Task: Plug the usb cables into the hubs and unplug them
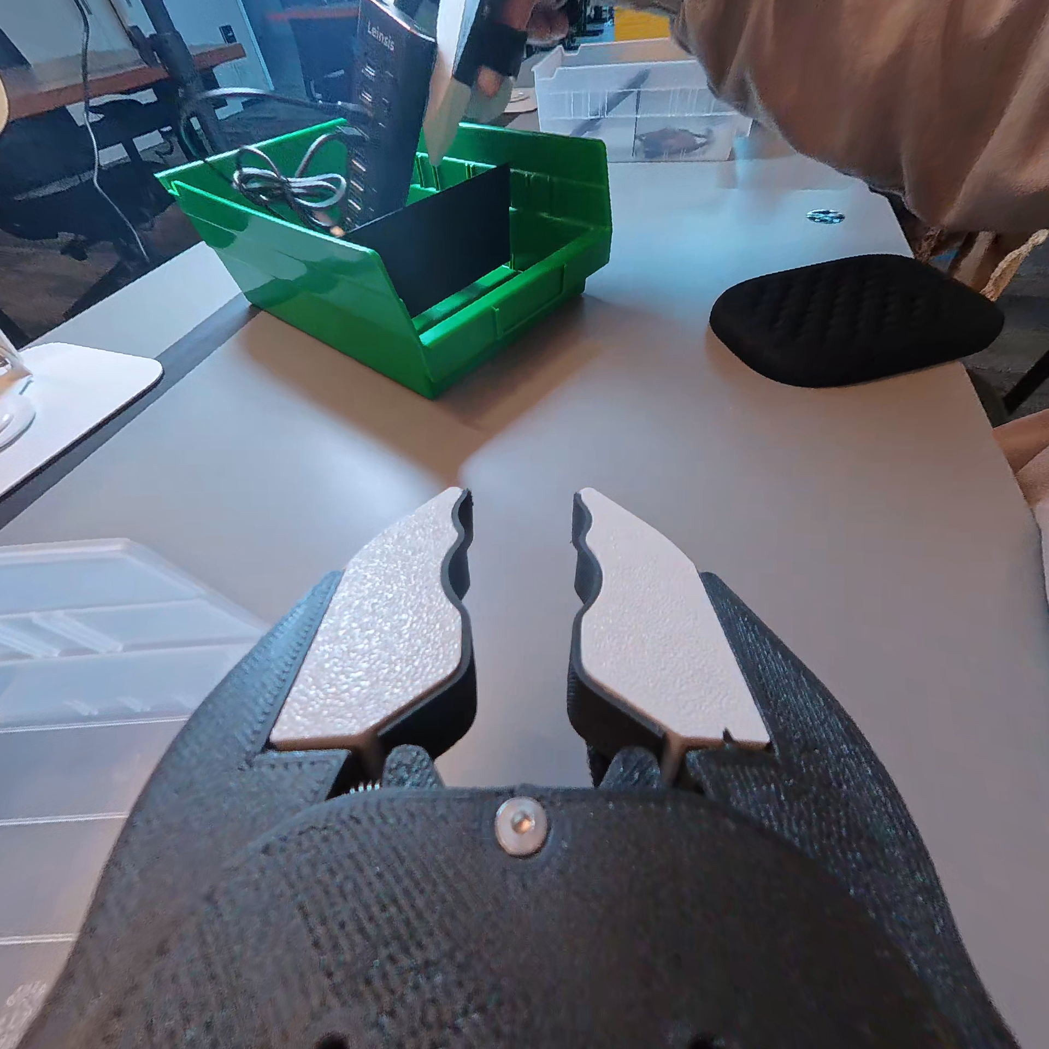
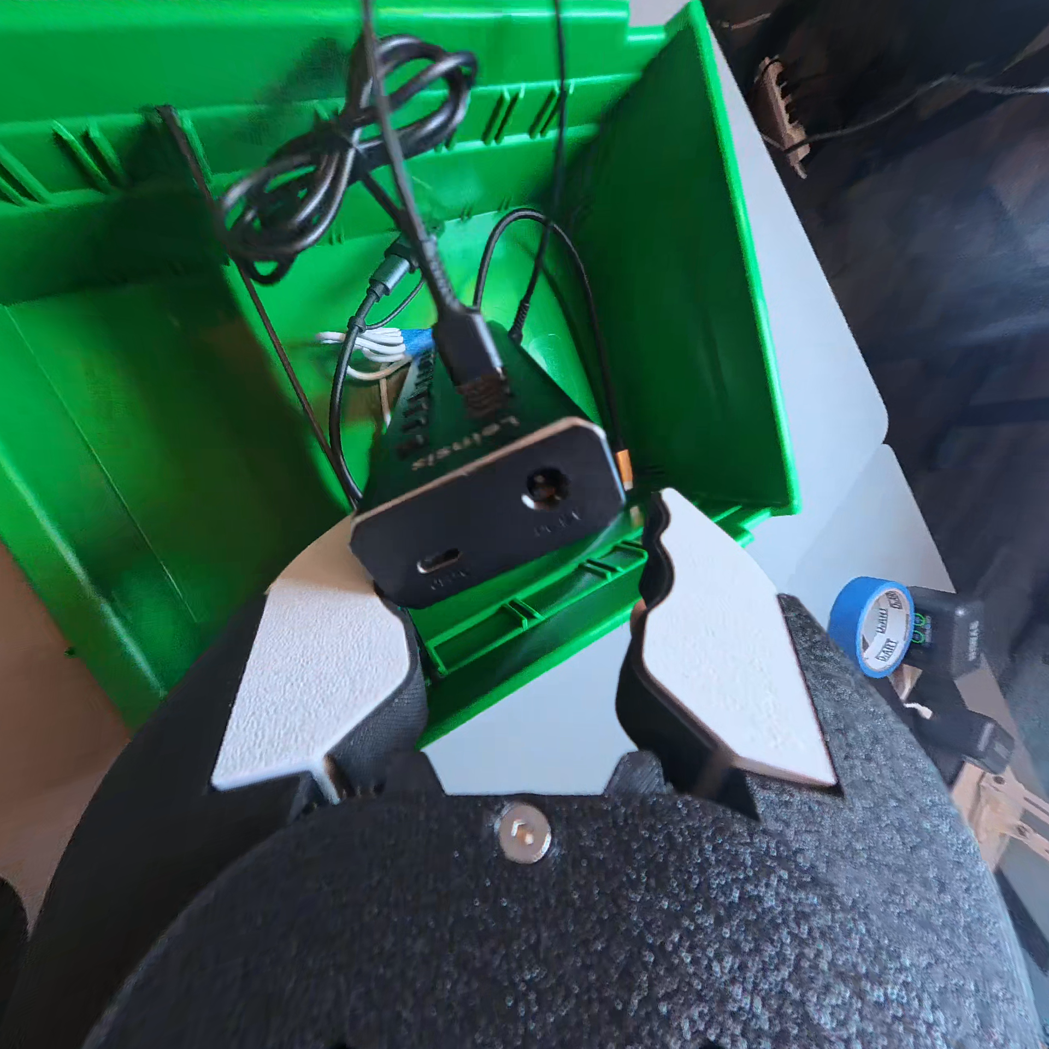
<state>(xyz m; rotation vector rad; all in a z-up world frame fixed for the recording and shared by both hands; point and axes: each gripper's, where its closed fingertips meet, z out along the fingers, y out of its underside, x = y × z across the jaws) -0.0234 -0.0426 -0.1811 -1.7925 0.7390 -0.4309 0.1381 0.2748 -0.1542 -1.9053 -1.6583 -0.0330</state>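
A black USB hub point(image 1: 391, 102) is held tilted upright above the green bin point(image 1: 318, 284). In the right wrist view its end face point(image 2: 488, 511) sits between my right gripper's point(image 2: 511, 528) fingers, which are shut on it. The left fingertip is hidden behind the hub. A black USB plug point(image 2: 471, 352) rests on the hub's port face. Coiled black cable point(image 2: 340, 159) and white cable point(image 2: 363, 346) lie in the bin point(image 2: 681, 284). My left gripper point(image 1: 521, 499) is open and empty, low over the grey table point(image 1: 624, 454), well short of the bin.
A black divider point(image 1: 448, 238) stands in the bin. A black pad point(image 1: 851, 318) lies at right, clear trays at back point(image 1: 624, 102) and near left point(image 1: 85, 653), a white base point(image 1: 74, 391) at left. A blue tape roll point(image 2: 871, 624) sits beyond the bin. A person's sleeve point(image 1: 880, 85) reaches over. Some 35 cm of space lies between my two pairs of fingers.
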